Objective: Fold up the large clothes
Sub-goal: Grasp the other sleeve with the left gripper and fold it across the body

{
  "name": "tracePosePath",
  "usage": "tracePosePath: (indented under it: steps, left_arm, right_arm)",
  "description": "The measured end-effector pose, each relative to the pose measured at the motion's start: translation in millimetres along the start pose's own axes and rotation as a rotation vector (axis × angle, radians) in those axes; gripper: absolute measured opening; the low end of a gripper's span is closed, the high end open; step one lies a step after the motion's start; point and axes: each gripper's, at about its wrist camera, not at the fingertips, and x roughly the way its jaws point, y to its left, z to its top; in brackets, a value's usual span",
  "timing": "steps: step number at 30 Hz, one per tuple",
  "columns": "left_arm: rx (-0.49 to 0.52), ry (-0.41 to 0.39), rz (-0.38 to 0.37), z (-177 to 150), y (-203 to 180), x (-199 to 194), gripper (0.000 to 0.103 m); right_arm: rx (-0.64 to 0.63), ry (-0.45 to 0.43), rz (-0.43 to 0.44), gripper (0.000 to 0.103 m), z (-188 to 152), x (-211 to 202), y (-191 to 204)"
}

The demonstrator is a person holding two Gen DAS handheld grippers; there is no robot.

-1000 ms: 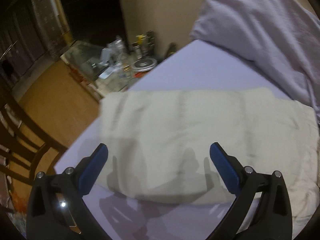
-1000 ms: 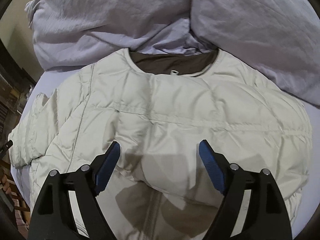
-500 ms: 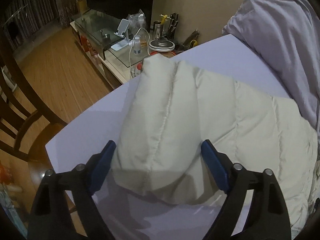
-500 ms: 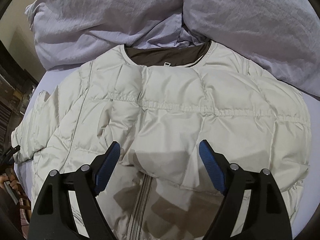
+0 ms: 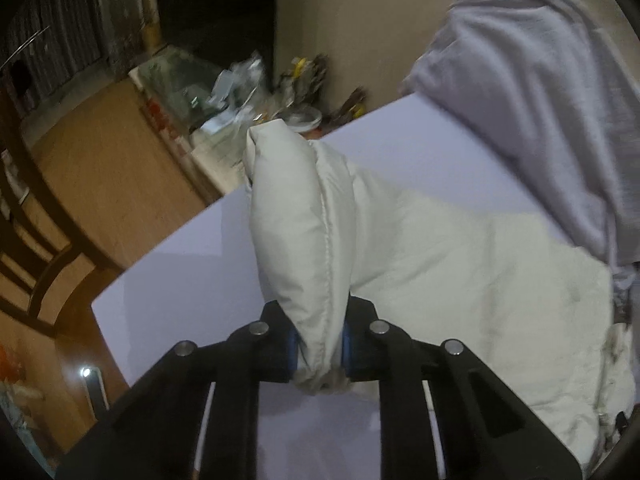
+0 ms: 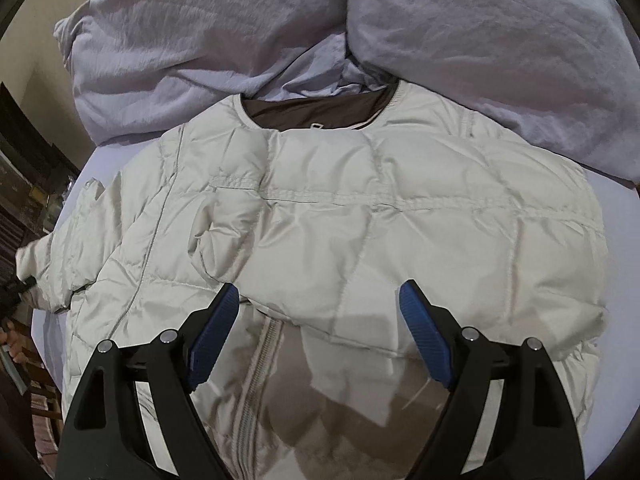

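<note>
On the bed, our left gripper [image 5: 320,350] pinches the jacket sleeve [image 5: 300,220]; right gripper [image 6: 318,334] hovers wide open, holding nothing; next we fold the sleeve inward.

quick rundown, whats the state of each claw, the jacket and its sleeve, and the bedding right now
left claw: shut on the sleeve
right claw: open, over the jacket front
sleeve: pinched at its end, lifted off the bed
jacket: front up, one sleeve folded across the chest
duvet: crumpled behind the collar
</note>
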Motion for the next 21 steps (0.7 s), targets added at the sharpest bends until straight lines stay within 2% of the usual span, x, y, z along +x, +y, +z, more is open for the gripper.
tracePosePath:
  steps: [5, 10, 15, 21]
  left_arm:
    - [0.071, -0.080, -0.123, 14, -58, -45, 0.016]
    - [0.169, -0.104, -0.270, 15, -132, -81, 0.015]
    - [0.302, -0.119, -0.381, -3, -211, -106, 0.015]
    - [0.457, -0.115, -0.538, -44, -296, -134, 0.015]
  right_arm:
    - [0.016, -0.029, -0.010, 0.084, -10, -17, -15]
    - [0.063, -0.062, -0.034, 0.085, -26, -36, -40]
    - [0.134, -0.083, -0.068, 0.085, -46, -50, -71]
    - [0.232, -0.089, -0.112, 0.085, -67, -60, -108]
